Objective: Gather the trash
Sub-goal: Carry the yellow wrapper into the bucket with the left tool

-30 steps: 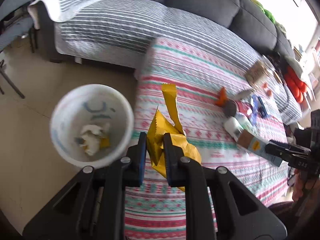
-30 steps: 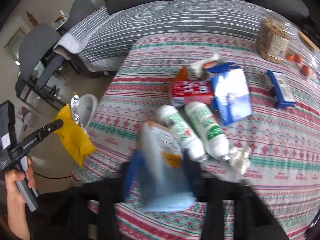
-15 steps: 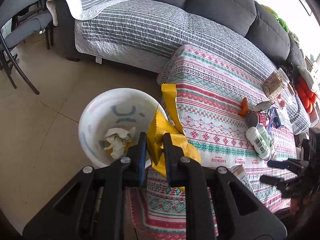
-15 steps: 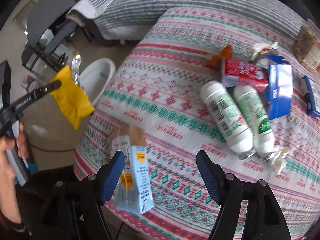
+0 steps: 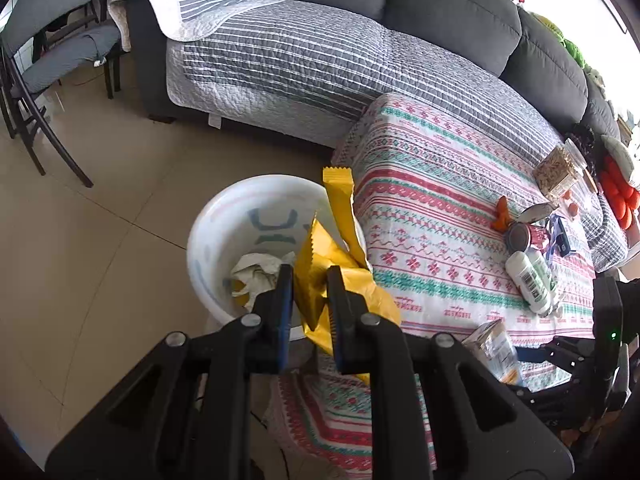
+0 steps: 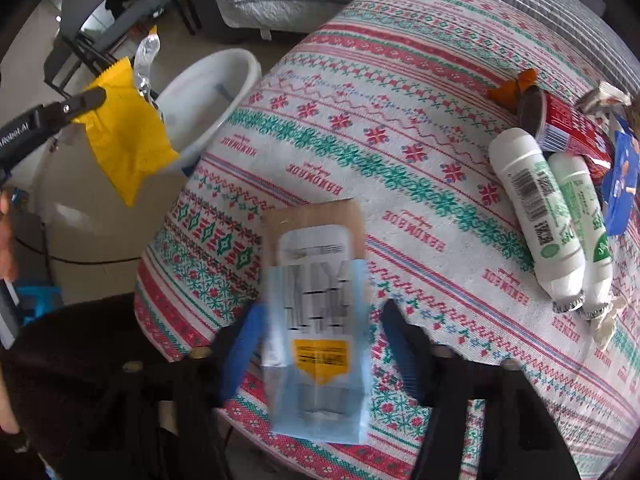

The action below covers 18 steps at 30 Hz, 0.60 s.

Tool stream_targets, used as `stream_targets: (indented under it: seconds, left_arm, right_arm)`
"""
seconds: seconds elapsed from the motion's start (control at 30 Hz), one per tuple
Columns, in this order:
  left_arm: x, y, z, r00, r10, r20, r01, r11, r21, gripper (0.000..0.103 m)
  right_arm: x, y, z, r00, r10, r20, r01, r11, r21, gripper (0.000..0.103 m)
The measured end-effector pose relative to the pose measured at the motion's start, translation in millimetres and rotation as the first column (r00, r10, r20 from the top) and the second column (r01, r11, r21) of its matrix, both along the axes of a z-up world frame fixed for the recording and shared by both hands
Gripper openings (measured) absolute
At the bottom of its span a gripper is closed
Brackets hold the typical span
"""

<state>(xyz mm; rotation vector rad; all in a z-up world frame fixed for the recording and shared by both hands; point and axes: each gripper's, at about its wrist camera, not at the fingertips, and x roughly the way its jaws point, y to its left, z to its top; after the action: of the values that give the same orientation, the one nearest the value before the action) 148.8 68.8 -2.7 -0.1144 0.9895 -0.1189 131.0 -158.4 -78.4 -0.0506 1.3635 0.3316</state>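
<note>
A crumpled yellow foil wrapper (image 5: 316, 280) is pinched between the closed jaws of the left hand-held gripper (image 5: 310, 300), held at the near rim of a round white plastic bin (image 5: 208, 240) that stands on the tiled floor (image 5: 100, 240) against the corner of the desk. Inside the bin lies a wad of crumpled white paper (image 5: 256, 270). From the right wrist view the same wrapper (image 6: 128, 132) hangs from the left tool's black tips beside the bin (image 6: 224, 92).

The right hand-held gripper (image 6: 320, 344) stands open, its blue-padded fingers (image 6: 244, 344) spread on either side of a flattened light-blue and brown carton (image 6: 320, 320) with a yellow label, which lies at the near edge of the desk; the frame is blurred there and contact cannot be made out.

The desk, draped in a red, green and white patterned cloth (image 6: 380, 120), also carries two white plastic bottles (image 6: 532, 208) lying side by side, a red can (image 6: 560, 128) on its side, an orange scrap (image 6: 512, 88) and a blue packet (image 6: 620, 184). A grey striped sofa (image 5: 320, 52) stands behind.
</note>
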Motion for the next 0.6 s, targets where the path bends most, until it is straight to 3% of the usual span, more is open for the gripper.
stream_targets:
  seconds: [0.13, 0.6]
  left_arm:
    - [-1.7, 10.7, 1.4, 1.0, 0.017, 0.014, -0.018, 1.0, 0.019, 0.018]
    - [23.4, 49.6, -1.5, 0.984, 0.118, 0.132, -0.129, 0.989, 0.075, 0.019]
  right_arm:
    - [1.2, 11.6, 9.6, 0.997, 0.014, 0.075, -0.011, 0.999, -0.039, 0.057]
    - [54.4, 12.3, 50.1, 0.976, -0.132, 0.175, 0.116, 0.988, 0.099, 0.057]
